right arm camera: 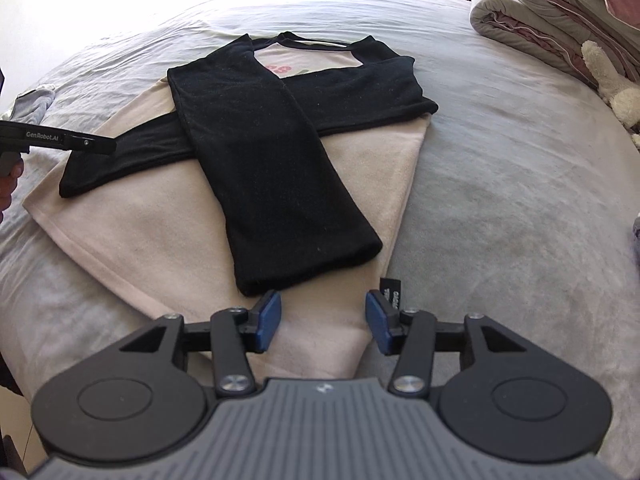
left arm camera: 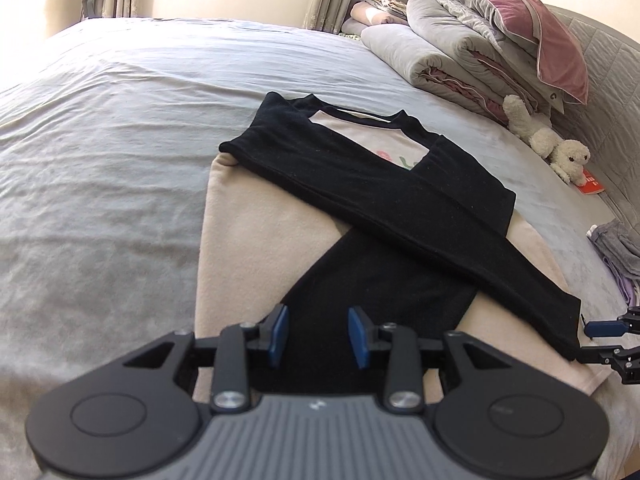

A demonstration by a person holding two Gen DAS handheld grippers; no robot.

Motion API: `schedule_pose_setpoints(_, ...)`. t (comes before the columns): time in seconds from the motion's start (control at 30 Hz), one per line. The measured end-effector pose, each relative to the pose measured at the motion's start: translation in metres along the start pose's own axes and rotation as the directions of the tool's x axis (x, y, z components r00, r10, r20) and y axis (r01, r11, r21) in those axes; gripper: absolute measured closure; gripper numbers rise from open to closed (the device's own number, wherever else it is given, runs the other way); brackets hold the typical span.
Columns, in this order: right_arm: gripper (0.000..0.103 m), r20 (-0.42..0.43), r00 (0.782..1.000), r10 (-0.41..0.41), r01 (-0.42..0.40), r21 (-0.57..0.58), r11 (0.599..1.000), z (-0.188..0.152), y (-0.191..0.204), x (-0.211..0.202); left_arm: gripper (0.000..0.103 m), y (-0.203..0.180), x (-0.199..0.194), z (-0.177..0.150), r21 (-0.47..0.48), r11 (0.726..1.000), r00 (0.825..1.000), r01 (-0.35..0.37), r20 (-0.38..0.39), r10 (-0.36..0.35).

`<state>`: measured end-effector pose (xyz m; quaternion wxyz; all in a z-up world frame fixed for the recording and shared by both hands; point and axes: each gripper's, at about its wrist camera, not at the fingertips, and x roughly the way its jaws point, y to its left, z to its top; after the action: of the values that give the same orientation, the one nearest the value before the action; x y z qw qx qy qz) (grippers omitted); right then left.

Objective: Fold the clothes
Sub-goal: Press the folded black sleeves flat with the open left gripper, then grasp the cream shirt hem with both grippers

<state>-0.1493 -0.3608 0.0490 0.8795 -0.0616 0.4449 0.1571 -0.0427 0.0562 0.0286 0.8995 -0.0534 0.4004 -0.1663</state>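
A beige shirt (left arm camera: 256,240) with black sleeves lies flat on the grey bed sheet (left arm camera: 100,140). Both black sleeves (left arm camera: 380,200) are folded across its body in an X. My left gripper (left arm camera: 319,336) is open and empty, just above the end of one black sleeve at the shirt's hem. In the right wrist view the shirt (right arm camera: 160,240) lies ahead with the crossed sleeves (right arm camera: 272,168). My right gripper (right arm camera: 323,322) is open and empty over the hem corner, just short of the near sleeve end. The left gripper's body (right arm camera: 56,140) shows at the left edge.
Rolled grey quilts (left arm camera: 452,52) and a pink pillow (left arm camera: 532,12) are stacked at the head of the bed. A white plush toy (left arm camera: 548,140) lies beside them. Folded grey clothes (left arm camera: 616,248) sit at the right. A small grey garment (right arm camera: 30,102) lies at the left.
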Motion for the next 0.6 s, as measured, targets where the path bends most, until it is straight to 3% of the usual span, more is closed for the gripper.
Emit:
schedule_pose_setpoints(0.23,0.049,-0.040,0.998,0.048,-0.045,0.072,0.996,-0.025,-0.021,-0.018,0.069,0.022,-0.031,-0.011,-0.031,0.999,1.000,-0.024,-0.013,0.024)
schedule_pose_setpoints(0.43,0.059,-0.048,0.995,0.084,-0.077,0.124,0.989,-0.031,-0.028,-0.027,0.070,0.047,-0.051,-0.020,-0.093,0.993,0.997,-0.071,-0.049,0.067)
schedule_pose_setpoints(0.6,0.060,-0.031,0.993,0.116,-0.109,0.163,0.980,-0.033,-0.033,-0.033,0.071,0.060,-0.065,-0.032,-0.167,0.986,0.997,-0.026,-0.073,0.014)
